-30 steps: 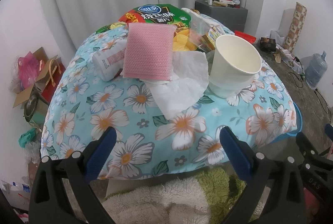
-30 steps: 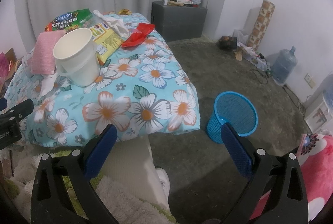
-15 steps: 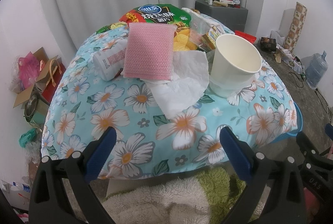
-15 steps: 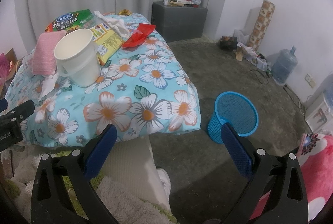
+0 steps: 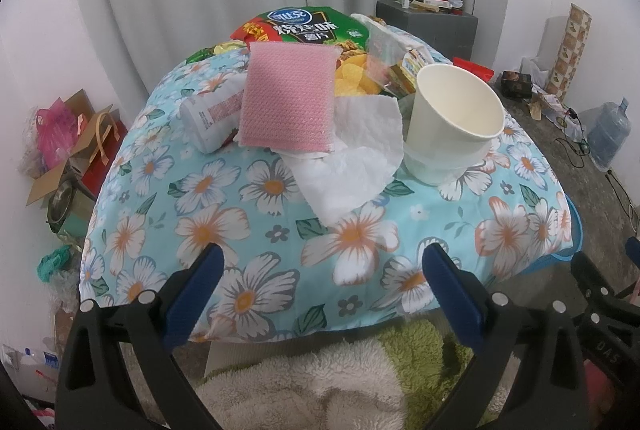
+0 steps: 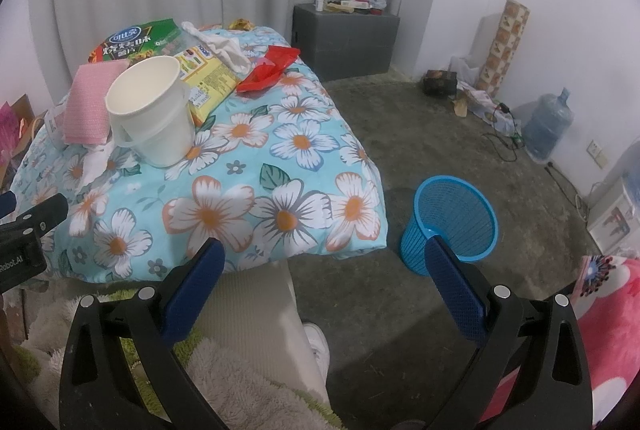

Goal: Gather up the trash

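Trash lies on a table with a floral cloth (image 5: pixel 224 230): a white paper cup (image 5: pixel 454 126), a crumpled white tissue (image 5: pixel 352 166), a pink bubble mailer (image 5: pixel 288 102), a white bottle on its side (image 5: pixel 208 118), a green chip bag (image 5: pixel 308 26) and a red wrapper (image 6: pixel 268 68). A blue mesh bin (image 6: pixel 454 222) stands on the floor right of the table. My left gripper (image 5: pixel 320 290) is open and empty at the table's near edge. My right gripper (image 6: pixel 324 286) is open and empty, between the table corner and the bin. The cup (image 6: pixel 150 110) also shows in the right wrist view.
A grey cabinet (image 6: pixel 344 38) stands by the back wall. A water jug (image 6: pixel 546 126), cables and a patterned roll (image 6: pixel 504 46) lie at the right. Boxes and bags (image 5: pixel 64 150) sit left of the table. A fluffy rug (image 5: pixel 320 390) is below.
Both grippers have drifted very slightly; the table sits a touch lower in the right wrist view. Nothing was taken hold of.
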Demonstrator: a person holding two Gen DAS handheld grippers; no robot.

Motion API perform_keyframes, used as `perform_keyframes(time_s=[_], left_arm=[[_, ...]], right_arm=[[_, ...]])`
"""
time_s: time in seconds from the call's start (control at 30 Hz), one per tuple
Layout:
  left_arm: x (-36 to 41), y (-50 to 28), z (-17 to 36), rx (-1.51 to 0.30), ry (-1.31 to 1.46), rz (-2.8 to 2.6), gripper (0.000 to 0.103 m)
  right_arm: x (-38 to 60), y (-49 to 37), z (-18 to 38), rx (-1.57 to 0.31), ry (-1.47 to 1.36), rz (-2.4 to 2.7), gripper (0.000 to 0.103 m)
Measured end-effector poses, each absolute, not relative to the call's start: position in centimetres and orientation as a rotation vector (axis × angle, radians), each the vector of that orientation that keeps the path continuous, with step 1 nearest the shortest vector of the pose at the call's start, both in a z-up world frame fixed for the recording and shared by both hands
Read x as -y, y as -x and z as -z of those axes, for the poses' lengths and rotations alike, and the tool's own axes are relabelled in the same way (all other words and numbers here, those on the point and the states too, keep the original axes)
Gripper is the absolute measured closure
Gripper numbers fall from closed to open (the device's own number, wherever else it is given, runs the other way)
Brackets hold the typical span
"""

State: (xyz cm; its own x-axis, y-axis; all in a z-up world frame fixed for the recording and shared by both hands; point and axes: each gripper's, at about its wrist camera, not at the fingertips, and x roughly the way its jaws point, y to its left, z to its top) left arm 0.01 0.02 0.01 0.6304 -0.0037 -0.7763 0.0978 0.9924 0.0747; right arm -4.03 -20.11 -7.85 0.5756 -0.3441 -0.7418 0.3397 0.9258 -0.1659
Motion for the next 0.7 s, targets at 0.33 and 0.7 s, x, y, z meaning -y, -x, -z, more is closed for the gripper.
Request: perform_keyframes(time_s=[0.33, 0.7], left_arm=[[-1.3, -0.1, -0.2, -0.891, -0.115, 0.059, 0.006], [-1.6, 0.2, 1.1, -0.894, -0.105, 0.057, 0.006]], right_arm=[[20.1, 4.1, 7.9, -0.869, 0.004, 0.400, 0.008], [20.0, 4.0, 7.9, -0.864, 0.004, 0.391, 0.008]])
